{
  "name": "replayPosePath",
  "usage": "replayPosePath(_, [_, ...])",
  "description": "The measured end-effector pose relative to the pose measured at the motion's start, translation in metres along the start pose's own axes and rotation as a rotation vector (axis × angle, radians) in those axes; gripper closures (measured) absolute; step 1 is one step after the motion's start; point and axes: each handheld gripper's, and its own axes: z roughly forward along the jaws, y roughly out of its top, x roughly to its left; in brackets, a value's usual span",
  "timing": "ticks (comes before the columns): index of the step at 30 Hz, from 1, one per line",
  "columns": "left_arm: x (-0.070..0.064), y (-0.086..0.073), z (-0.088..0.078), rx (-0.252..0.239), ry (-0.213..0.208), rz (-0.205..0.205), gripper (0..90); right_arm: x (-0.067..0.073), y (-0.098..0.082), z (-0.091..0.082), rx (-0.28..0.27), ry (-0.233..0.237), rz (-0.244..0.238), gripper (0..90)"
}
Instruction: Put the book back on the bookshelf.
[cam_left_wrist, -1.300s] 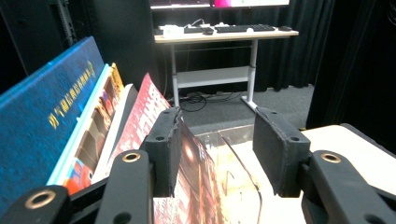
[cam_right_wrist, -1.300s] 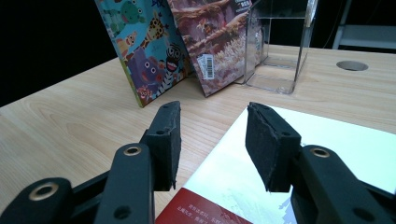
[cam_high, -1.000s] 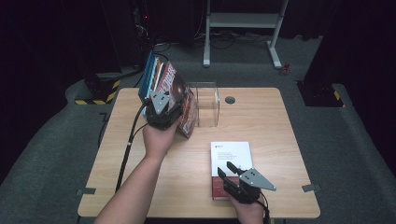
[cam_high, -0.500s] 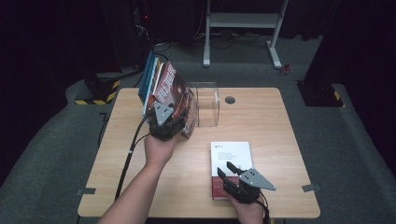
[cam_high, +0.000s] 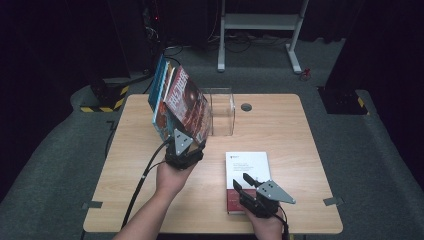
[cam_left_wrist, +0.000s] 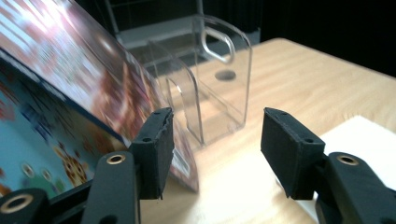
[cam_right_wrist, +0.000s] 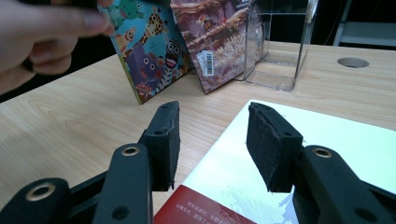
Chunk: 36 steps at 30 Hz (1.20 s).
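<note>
Two books lean leftward against a clear acrylic holder at the back of the table: a red-brown book in front and a blue picture book behind. My left gripper sits at the red-brown book's near lower edge. In the left gripper view its jaws have just been opening; the red-brown book lies left of the left jaw, nothing between the pads. My right gripper hovers open over a white and red book lying flat, with empty jaws above its left edge.
The wooden table has a round cable hole right of the holder. A white metal stand is on the floor behind. A yellow-black striped block lies off the table's back left corner. My left hand shows in the right gripper view.
My left gripper has come down and nearer, from high on the red-brown book to its lower edge, and its jaws have widened. The right gripper has stayed put.
</note>
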Motion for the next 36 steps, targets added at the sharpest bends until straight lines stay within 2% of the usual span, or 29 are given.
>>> replayPosePath(3, [-0.001,-0.013,-0.001,0.028,-0.031,0.001,43.2,-0.001,0.000,0.000,0.002,-0.002,0.003,54.3])
replayPosePath(11, [-0.002,-0.047,-0.006,0.083,-0.048,0.037,45.1,-0.001,-0.001,0.001,0.007,-0.001,0.001,54.2])
replayPosePath(17, [-0.002,-0.069,-0.009,0.133,-0.085,0.012,46.1,0.000,-0.001,0.003,0.017,0.005,-0.002,54.1])
replayPosePath(20, [-0.002,-0.079,-0.011,0.169,-0.120,0.000,46.5,0.000,-0.001,0.003,0.021,0.003,0.000,53.8])
replayPosePath(26, [-0.003,-0.094,-0.016,0.222,-0.170,0.016,50.9,-0.003,0.001,0.001,0.027,-0.013,-0.001,54.0])
replayPosePath(27, [-0.003,-0.097,-0.018,0.218,-0.185,0.024,50.9,-0.004,0.001,0.001,0.032,-0.015,-0.003,53.9])
replayPosePath(29, [-0.003,-0.103,-0.021,0.205,-0.185,0.049,50.8,-0.005,0.001,0.001,0.035,-0.023,-0.008,53.9])
replayPosePath(31, [-0.002,-0.106,-0.021,0.212,-0.185,0.043,50.9,-0.007,0.001,0.000,0.045,-0.029,-0.008,54.1])
replayPosePath(33, [-0.001,-0.108,-0.021,0.221,-0.196,0.019,49.8,-0.009,0.001,0.000,0.052,-0.025,-0.004,54.7])
replayPosePath(36, [-0.003,-0.112,-0.020,0.237,-0.198,0.019,46.7,-0.012,0.002,0.001,0.071,-0.032,-0.012,53.7])
